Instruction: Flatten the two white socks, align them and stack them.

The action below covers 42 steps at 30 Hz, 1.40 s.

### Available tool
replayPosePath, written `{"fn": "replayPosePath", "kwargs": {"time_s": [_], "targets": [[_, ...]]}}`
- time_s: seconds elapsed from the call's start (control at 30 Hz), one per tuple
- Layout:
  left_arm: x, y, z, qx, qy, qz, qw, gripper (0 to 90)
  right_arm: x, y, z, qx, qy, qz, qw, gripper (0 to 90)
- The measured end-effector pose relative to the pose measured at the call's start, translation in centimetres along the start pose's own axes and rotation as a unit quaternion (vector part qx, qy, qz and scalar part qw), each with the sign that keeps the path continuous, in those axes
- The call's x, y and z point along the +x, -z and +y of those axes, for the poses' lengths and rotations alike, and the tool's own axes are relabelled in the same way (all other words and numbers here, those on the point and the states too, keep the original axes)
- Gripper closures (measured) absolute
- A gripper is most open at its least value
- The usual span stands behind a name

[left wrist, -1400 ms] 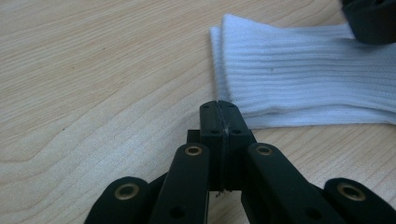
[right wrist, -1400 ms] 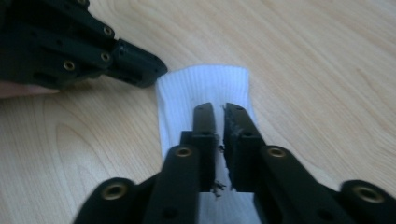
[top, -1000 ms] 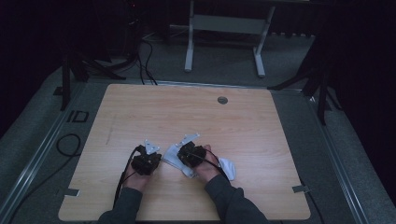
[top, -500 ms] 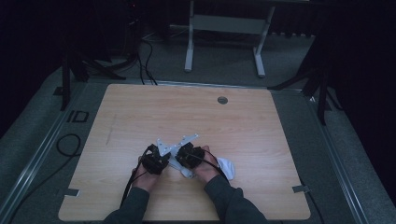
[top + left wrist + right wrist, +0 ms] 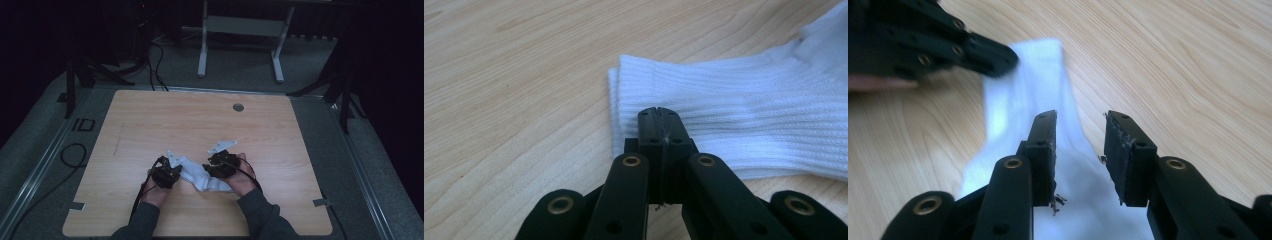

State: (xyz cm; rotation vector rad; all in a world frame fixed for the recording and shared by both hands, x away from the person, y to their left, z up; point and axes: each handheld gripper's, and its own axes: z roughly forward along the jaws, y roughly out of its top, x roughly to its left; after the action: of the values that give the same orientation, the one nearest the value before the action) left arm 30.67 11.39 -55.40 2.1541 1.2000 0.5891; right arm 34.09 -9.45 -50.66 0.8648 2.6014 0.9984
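The left tongs (image 5: pixel 659 117) are pressed together, jaw against jaw with no gap, their tips lying over the ribbed cuff of a white sock (image 5: pixel 744 115); whether any cloth is caught between them I cannot tell; in the high view these left tongs (image 5: pixel 172 167) sit at the sock's left end, held in the person's left hand (image 5: pixel 156 192), with a black cable trailing back along the sleeve. The sock (image 5: pixel 202 177) lies flat on the wooden surface (image 5: pixel 150 125), near the person's edge and between the two hands, its cuff to the left and its rounder part to the right. The right tongs (image 5: pixel 1079 145) are spread, their jaws having just been opening; the sock (image 5: pixel 1023 90) runs beneath and between them, the pads not pressing on it; the left tongs show blurred at the far end of the cloth in that view. In the high view the right tongs (image 5: pixel 212 167) stand over the sock's right part, held in the right hand (image 5: pixel 240 177); a small round grommet (image 5: pixel 238 107) sits in the surface near its far edge.
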Motion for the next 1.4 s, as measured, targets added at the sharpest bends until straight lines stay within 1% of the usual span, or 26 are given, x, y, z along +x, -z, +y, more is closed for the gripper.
{"fn": "replayPosePath", "kwargs": {"time_s": [0.03, 0.2, 0.33, 0.4, 0.47, 0.5, 0.6, 0.67, 0.7, 0.83, 0.9, 1.0, 1.07, 1.1, 1.13, 1.17, 1.23, 1.3, 1.4], "targets": [[0.0, 0.0, 0.0, 0.0, 0.0, 0.0, 1.0, 90.0, -0.3, 0.5, -0.5, 0.001, -0.004, -0.002, 1.0, 65.4], [0.0, 0.1, -0.2, -0.001, 0.005, -0.001, 1.0, 90.0, -1.3, 1.5, -2.1, 0.012, -0.012, -0.017, 0.9997, 63.6], [0.0, 0.2, -0.2, 0.0, 0.006, -0.002, 1.0, 90.0, -2.2, 2.4, -3.6, 0.02, -0.034, -0.029, 0.9988, 62.1], [0.0, 0.3, -0.3, 0.001, 0.006, -0.001, 1.0, 90.0, -2.5, 2.7, -4.1, 0.023, -0.04, -0.036, 0.9983, 60.7], [0.0, 0.4, -0.3, 0.004, 0.002, -0.002, 1.0, 90.0, -2.6, 2.9, -4.6, 0.025, -0.047, -0.036, 0.9979, 58.3], [0.0, 0.4, -0.3, 0.003, 0.004, -0.001, 1.0, 90.0, -2.7, 3.0, -5.0, 0.026, -0.05, -0.035, 0.9978, 56.7], [0.0, 0.4, -0.4, 0.004, 0.003, -0.001, 1.0, 90.0, -2.7, 3.1, -5.7, 0.033, -0.051, -0.031, 0.9977, 54.4], [0.0, 0.4, -0.4, 0.002, 0.004, 0.0, 1.0, 90.0, -2.6, 3.1, -6.1, 0.035, -0.054, -0.035, 0.9973, 52.7], [-0.1, 0.4, -0.4, 0.001, 0.006, -0.001, 1.0, 90.0, -2.7, 3.1, -6.5, 0.036, -0.062, -0.035, 0.9968, 51.9], [-0.1, 0.5, -0.5, 0.002, 0.008, -0.002, 1.0, 90.0, -3.0, 2.9, -7.1, 0.04, -0.081, -0.037, 0.9952, 50.6], [-0.1, 0.5, -0.5, 0.002, 0.009, -0.002, 1.0, 90.0, -3.1, 2.8, -7.3, 0.041, -0.084, -0.035, 0.995, 50.8], [0.0, 0.6, -0.5, 0.005, 0.006, -0.002, 1.0, 90.0, -3.0, 2.7, -7.4, 0.042, -0.088, -0.03, 0.9948, 53.9], [0.0, 0.7, -0.6, 0.005, 0.006, -0.002, 1.0, 90.0, -3.0, 2.6, -7.5, 0.044, -0.087, -0.028, 0.9948, 59.8], [-0.1, 0.7, -0.6, 0.004, 0.008, -0.002, 1.0, 90.0, -3.0, 2.5, -7.5, 0.044, -0.086, -0.027, 0.9949, 65.0], [-0.1, 0.7, -0.6, 0.003, 0.009, -0.002, 1.0, 90.0, -3.0, 2.5, -7.6, 0.046, -0.086, -0.027, 0.9949, 66.0], [0.0, 0.7, -0.6, 0.003, 0.009, -0.003, 1.0, 90.0, -3.0, 2.5, -7.6, 0.047, -0.086, -0.026, 0.9949, 70.6], [0.0, 0.7, -0.7, 0.003, 0.01, -0.004, 0.9999, 90.0, -3.1, 2.5, -7.7, 0.044, -0.085, -0.024, 0.9951, 73.2], [0.0, 0.7, -0.7, 0.003, 0.01, -0.003, 0.9999, 90.0, -3.3, 2.6, -7.8, 0.041, -0.09, -0.02, 0.9948, 77.2], [0.0, 0.7, -0.7, 0.004, 0.009, -0.003, 0.9999, 90.0, -3.4, 2.7, -7.9, 0.037, -0.096, -0.019, 0.9945, 85.0]]}}
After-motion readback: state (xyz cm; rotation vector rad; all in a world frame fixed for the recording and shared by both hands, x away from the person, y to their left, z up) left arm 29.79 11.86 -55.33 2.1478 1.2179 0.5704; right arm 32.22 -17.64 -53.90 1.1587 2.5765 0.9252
